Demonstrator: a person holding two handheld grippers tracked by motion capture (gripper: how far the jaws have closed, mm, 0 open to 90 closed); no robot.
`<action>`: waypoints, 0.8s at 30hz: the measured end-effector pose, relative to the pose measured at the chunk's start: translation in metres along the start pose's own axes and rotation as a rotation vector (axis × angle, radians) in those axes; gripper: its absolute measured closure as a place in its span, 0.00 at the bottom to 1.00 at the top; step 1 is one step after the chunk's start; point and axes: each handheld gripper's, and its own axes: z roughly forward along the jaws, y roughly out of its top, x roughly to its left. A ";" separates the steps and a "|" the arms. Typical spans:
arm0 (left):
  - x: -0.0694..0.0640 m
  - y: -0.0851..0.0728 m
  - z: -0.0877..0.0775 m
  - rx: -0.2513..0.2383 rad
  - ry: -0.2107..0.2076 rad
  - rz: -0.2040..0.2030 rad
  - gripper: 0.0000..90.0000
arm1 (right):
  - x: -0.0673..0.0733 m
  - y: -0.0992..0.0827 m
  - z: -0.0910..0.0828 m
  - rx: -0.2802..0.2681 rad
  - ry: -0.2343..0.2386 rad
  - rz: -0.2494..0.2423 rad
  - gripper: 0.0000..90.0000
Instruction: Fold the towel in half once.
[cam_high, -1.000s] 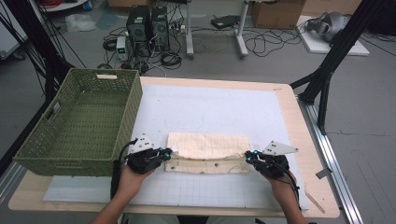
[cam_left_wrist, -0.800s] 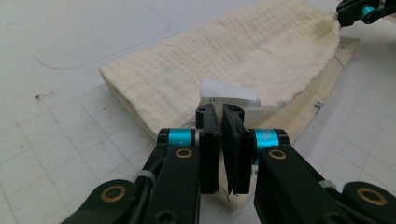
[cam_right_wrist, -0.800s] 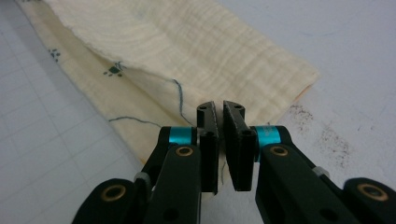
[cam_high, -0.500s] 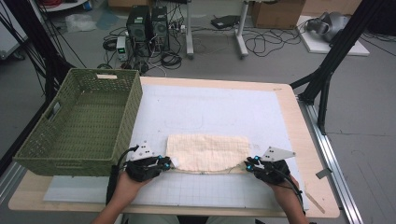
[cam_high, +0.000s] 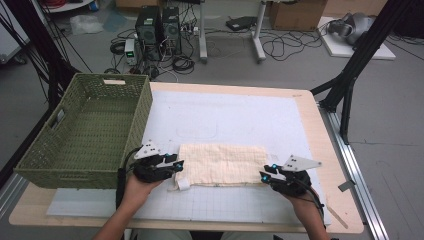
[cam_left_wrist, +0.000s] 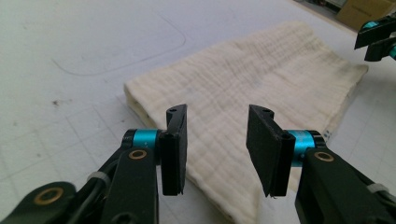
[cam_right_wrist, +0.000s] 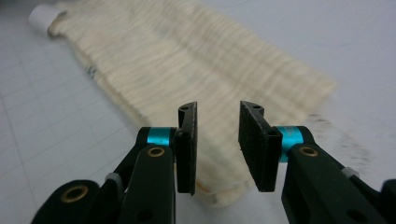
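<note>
Left gripper (cam_high: 179, 166): in the lower left of the high view, at the left short end of the cloth. Its jaws have just been opening. In the left gripper view they stand apart with a clear gap, the cloth lies under them, and the pads press on nothing.
Right gripper (cam_high: 263, 175): in the lower right of the high view, at the right short end of the cloth. Its jaws have also just been opening, to a narrower gap. In the right gripper view the cloth end lies below and between them, not pinched.
Cloth (cam_high: 222, 163): cream, folded to a long rectangle, flat on the white mat in the lower middle of the high view, between the two grippers. A small white label (cam_high: 183, 184) sticks out at its lower left corner.
Why placed so: one gripper at each end suggests that both ends were let go together, so the fold lies even and straight.
White mat (cam_high: 240, 112): it covers most of the table and has a fine grid, probably a help for aligning the edges.
Green basket (cam_high: 65, 167): at the left of the high view, nothing inside, just beside the left gripper. I judge it is where the folded cloth goes.
Next step, my judgement: fold again or carry the cloth to the basket.
</note>
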 end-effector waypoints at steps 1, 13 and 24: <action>0.000 -0.001 0.002 0.011 0.005 -0.001 0.65 | 0.002 -0.001 0.002 0.021 0.006 -0.012 0.75; -0.002 -0.004 0.010 0.037 0.050 -0.007 0.55 | 0.000 -0.008 0.010 0.085 0.074 0.002 1.00; -0.004 -0.001 0.012 0.034 0.030 0.023 0.67 | -0.006 -0.015 0.002 0.121 0.057 0.025 0.99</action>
